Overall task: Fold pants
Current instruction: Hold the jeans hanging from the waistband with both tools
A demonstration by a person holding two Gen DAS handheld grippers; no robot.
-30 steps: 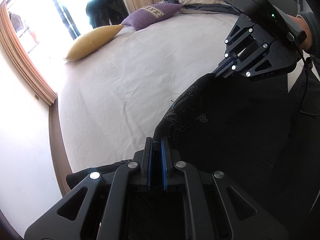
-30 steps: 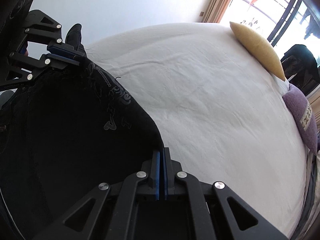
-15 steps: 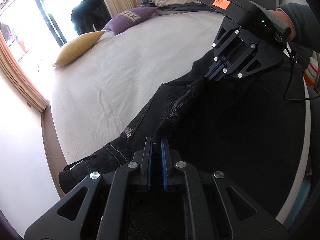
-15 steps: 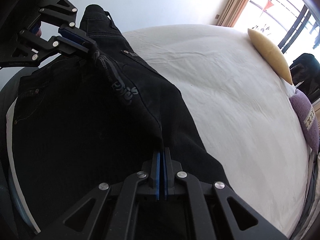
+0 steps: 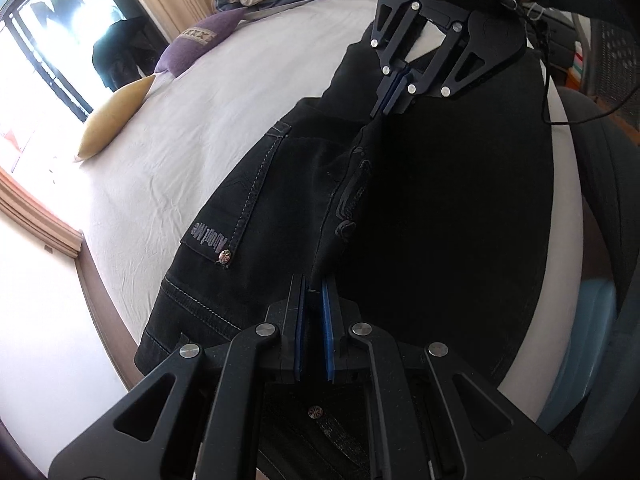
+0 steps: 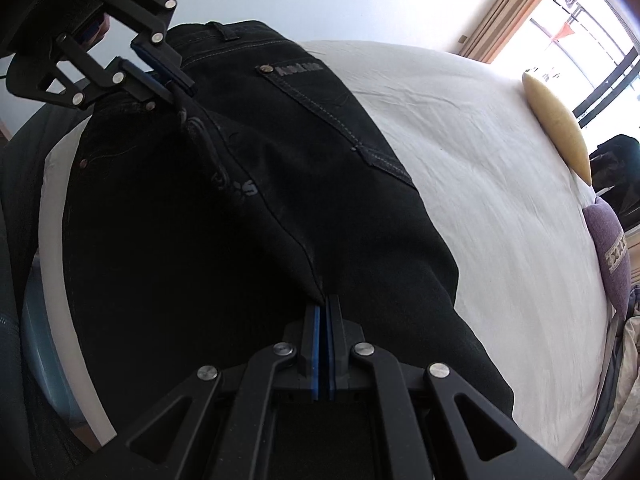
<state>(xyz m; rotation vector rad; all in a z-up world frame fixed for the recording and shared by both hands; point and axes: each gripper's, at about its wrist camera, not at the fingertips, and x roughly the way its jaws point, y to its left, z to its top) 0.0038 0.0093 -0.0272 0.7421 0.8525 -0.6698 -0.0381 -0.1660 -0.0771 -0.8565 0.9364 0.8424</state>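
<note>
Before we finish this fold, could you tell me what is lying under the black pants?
The black pants lie on the white bed sheet, which shows bare beside them. Both grippers pinch a raised fold, so the sheet directly beneath is covered and cannot be seen.

White-sheeted bed (image 5: 168, 128) w/ yellow pillow (image 5: 114, 118), purple cushion (image 5: 196, 42); bright window (image 6: 596, 44), tan curtains (image 6: 508, 12).
</note>
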